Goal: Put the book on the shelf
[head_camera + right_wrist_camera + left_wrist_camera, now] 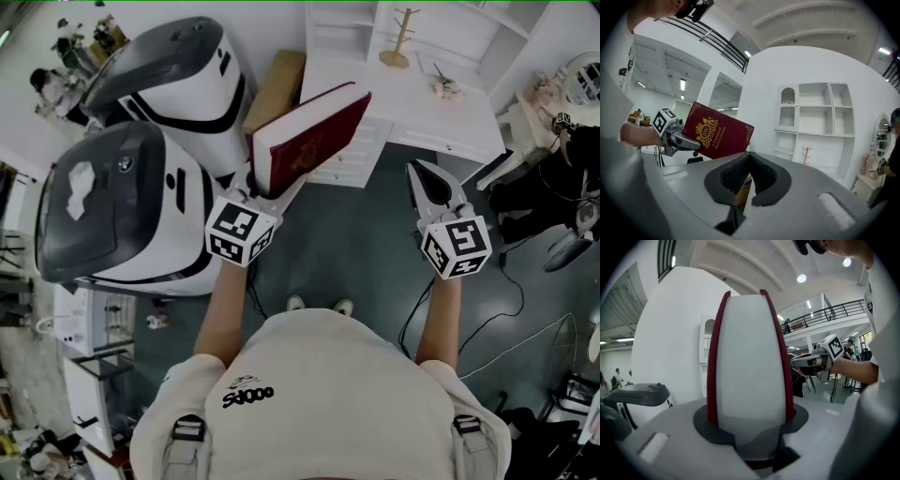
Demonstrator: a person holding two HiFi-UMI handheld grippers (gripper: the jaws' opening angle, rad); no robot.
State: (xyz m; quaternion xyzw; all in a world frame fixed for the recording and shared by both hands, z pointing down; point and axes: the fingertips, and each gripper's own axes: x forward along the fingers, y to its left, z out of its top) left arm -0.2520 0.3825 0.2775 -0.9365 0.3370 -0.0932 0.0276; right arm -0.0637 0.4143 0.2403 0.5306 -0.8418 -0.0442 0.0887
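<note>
A dark red book [309,141] with white page edges is held up in the air, slightly tilted, by my left gripper [272,187], whose jaws are shut on its lower end. In the left gripper view the book [750,362] stands between the jaws with its page edge toward the camera. The white shelf unit [450,122] stands just beyond the book. My right gripper [417,173] hovers to the right of the book, shut and empty. From the right gripper view I see the book's gold-printed cover [717,133] and the shelf [815,117] with its open compartments.
Two large white-and-grey machines [122,206] [178,75] stand close on the left. A cardboard box [277,89] leans beside the shelf. A small wooden stand [398,42] sits on the shelf's counter. Cables [525,328] lie on the floor at right, where a person [562,159] stands.
</note>
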